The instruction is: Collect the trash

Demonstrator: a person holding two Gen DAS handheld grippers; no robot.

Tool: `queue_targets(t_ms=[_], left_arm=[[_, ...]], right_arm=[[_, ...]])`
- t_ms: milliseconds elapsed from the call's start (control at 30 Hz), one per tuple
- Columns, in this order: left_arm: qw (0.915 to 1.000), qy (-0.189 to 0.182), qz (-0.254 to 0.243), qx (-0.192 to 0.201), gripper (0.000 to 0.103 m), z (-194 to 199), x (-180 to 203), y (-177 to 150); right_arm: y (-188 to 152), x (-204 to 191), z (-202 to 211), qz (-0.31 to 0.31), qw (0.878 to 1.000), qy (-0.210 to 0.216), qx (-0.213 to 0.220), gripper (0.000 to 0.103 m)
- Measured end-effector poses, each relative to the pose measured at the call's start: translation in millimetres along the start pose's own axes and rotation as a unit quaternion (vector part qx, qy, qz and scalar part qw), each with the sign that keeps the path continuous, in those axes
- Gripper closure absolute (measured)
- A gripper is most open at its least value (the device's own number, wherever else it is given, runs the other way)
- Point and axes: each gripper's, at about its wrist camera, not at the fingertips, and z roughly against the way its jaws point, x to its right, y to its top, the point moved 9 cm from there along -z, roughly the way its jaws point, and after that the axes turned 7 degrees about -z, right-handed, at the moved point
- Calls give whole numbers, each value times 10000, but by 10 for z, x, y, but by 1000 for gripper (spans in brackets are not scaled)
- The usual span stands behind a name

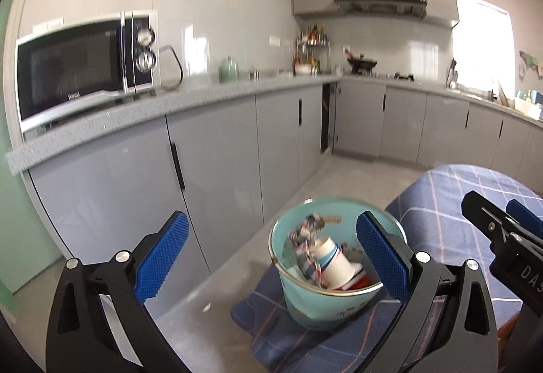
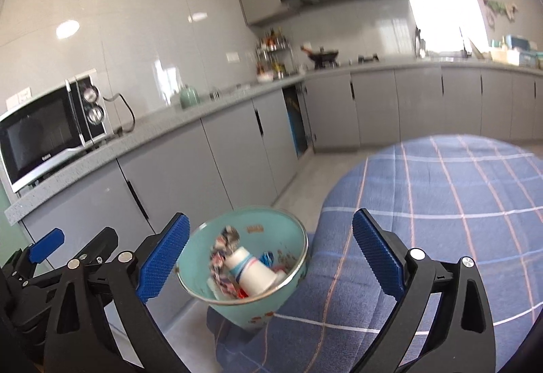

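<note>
Clearly both grippers stand wide open with nothing between their blue pads. From the left wrist view, the left gripper [image 1: 271, 257] has its fingers [image 1: 162, 257] spread far apart, and neither pad touches anything; the turquoise bowl [image 1: 325, 308] is seen behind the gap, nearer the right-hand finger, which overlaps its rim in the picture. The bowl sits at the edge of a table covered with a blue checked cloth [image 1: 451, 203]. Inside it lie a white paper cup [image 1: 334, 266] on its side and a crumpled wrapper [image 1: 307, 237], with some red scrap beneath, too blurred to name. The right gripper [image 2: 271, 257] is likewise spread wide, holding nothing, its fingers [image 2: 376, 257] clear of the bowl [image 2: 258, 312], which shows just beside its left-hand pad. Behind, a microwave [image 1: 78, 67] stands on the grey counter [image 1: 190, 98] above grey cabinet doors
</note>
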Motion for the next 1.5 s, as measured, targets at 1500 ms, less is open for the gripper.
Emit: queue_targets(t_ms=[1500], left_arm=[[9990,-72,-5,435,6,435,-98,97]], right_arm=[[126,-44,494,-306,9980,-114,538,5]])
